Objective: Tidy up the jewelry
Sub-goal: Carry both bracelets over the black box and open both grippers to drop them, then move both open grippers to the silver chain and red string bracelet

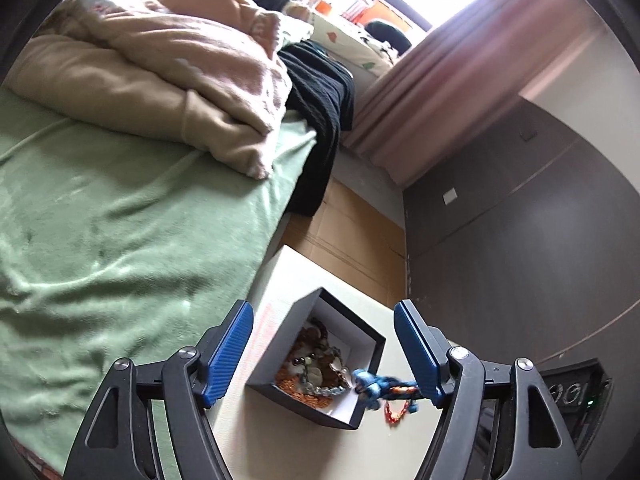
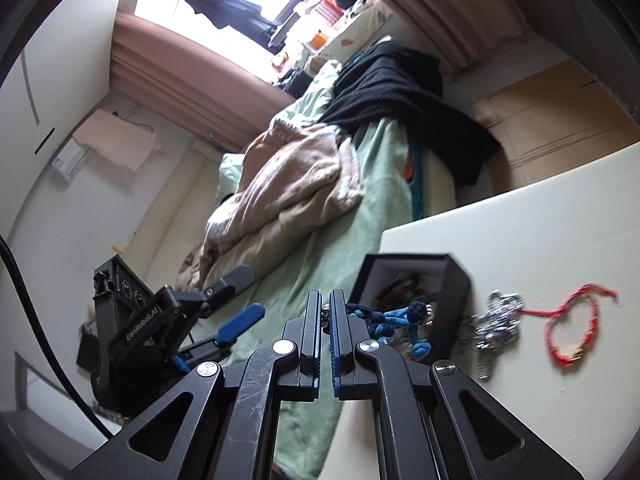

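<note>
Right wrist view, left to right: left gripper (image 2: 240,296) lower left, jaws apart, nothing between them. Right gripper (image 2: 326,312) bottom centre, clamped on one end of the blue braided bracelet (image 2: 394,314). Bracelet's long axis runs rightward over the open jewelry box (image 2: 456,280). Silver chain (image 2: 498,320) and red bracelet (image 2: 560,328) lie right of the box on the white table (image 2: 560,220). Right hand is nearer; drop is just ahead.
</note>
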{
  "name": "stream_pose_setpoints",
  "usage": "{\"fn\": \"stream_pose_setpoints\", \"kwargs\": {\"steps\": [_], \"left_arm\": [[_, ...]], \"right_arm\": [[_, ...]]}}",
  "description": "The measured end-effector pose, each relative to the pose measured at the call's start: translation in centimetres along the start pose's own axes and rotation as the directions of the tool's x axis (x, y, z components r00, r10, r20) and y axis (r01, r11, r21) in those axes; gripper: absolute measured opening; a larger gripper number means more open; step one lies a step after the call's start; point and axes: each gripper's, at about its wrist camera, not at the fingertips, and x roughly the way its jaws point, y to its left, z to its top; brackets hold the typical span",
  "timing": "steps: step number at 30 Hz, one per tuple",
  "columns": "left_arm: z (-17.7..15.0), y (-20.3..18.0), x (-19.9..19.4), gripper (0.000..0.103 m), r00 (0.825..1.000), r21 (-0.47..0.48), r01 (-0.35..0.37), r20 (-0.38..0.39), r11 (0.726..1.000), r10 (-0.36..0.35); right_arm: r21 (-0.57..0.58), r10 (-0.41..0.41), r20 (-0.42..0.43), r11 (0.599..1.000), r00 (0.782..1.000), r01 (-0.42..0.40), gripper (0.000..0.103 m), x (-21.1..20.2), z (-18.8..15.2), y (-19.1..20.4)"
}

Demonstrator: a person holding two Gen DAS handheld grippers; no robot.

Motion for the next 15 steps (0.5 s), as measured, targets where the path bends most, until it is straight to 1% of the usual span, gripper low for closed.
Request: {"fn": "stream_pose_setpoints", "kwargs": {"steps": [2, 3, 4, 5, 6, 7, 8, 11, 15], "left_arm": [[0.2, 0.4, -0.4, 0.074, 1.0, -0.013, 0.001, 0.013, 1.0, -0.001], [0.2, 0.5, -0.5, 0.074, 1.0, -0.016, 0.002, 0.017, 1.0, -0.001], [0.2, 0.5, -0.5, 0.074, 1.0, -0.019, 0.003, 0.02, 1.0, -0.003], [0.3, 0.5, -0.5, 0.074, 1.0, -0.02, 0.005, 0.019, 1.0, -0.005], [0.2, 0.4, -0.4, 0.074, 1.0, -0.016, 0.008, 0.016, 1.0, -0.007], [0.2, 0.3, -0.3, 0.074, 1.0, -0.01, 0.007, 0.012, 1.0, -0.007], [0.1, 0.1, -0.3, 0.074, 1.0, -0.001, 0.006, 0.009, 1.0, -0.006], [-0.2, -0.6, 0.0, 0.074, 1.0, 0.02, 0.003, 0.005, 1.0, -0.003], [-0.9, -1.7, 0.8, 0.074, 1.0, 0.047, 0.011, -0.017, 0.999, -0.01]], "right_arm": [[0.005, 0.001, -0.014, 1.0, 1.0, -0.001, 0.005, 1.0, 0.0, 0.2], [-0.004, -0.029, -0.012, 1.0, 1.0, 0.029, 0.006, 1.7, 0.2, 0.2], [-0.015, -0.051, -0.005, 0.999, 0.999, 0.051, 0.011, 2.2, 0.4, 0.2], [-0.02, -0.064, -0.004, 0.998, 0.998, 0.064, 0.036, 2.6, 0.6, 0.0], [-0.005, -0.093, -0.004, 0.996, 0.996, 0.093, 0.068, 2.8, 0.8, -0.7], [0.016, -0.12, 0.015, 0.993, 0.993, 0.119, 0.075, 2.4, 0.8, -1.2], [0.033, -0.135, 0.041, 0.99, 0.99, 0.134, 0.076, 1.8, 0.8, -1.7], [0.052, -0.133, 0.055, 0.99, 0.99, 0.13, 0.076, 0.0, 0.9, -2.3], [0.037, -0.209, 0.078, 0.978, 0.975, 0.207, 0.076, -2.7, 0.8, -2.7]]}}
